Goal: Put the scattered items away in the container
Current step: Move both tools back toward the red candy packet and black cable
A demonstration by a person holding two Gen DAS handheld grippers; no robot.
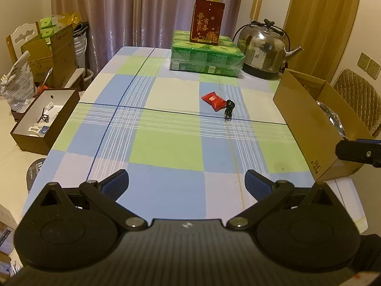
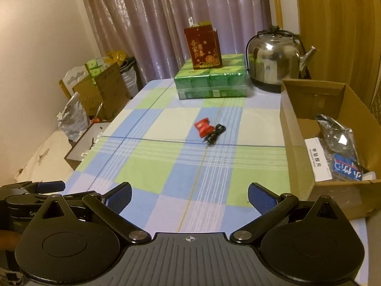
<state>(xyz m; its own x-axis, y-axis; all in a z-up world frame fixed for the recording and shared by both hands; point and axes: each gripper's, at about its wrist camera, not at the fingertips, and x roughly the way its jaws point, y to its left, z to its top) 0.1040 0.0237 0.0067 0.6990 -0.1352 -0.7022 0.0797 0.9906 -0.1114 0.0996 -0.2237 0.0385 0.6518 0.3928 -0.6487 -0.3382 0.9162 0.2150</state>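
Checked blue-green tablecloth (image 1: 166, 143) covers the table. Left gripper (image 1: 187, 183) hovers over the near edge, jaws spread wide, nothing between the blue pads (image 1: 116, 186). Right gripper (image 2: 189, 196) likewise wide apart and empty, also over the near edge; its tip shows in the left view at 3 o'clock. Red packet (image 1: 213, 100) lies mid-table toward 12 o'clock, with a coiled black cable (image 1: 229, 109) touching its right side. Open cardboard box (image 2: 297, 143) sits on the table's right edge at 2 o'clock, already holding a silver foil bag (image 2: 338, 133) and a white box (image 2: 318, 159). Steel kettle (image 2: 276, 57) and green packs (image 2: 212, 81) stand at the far end.
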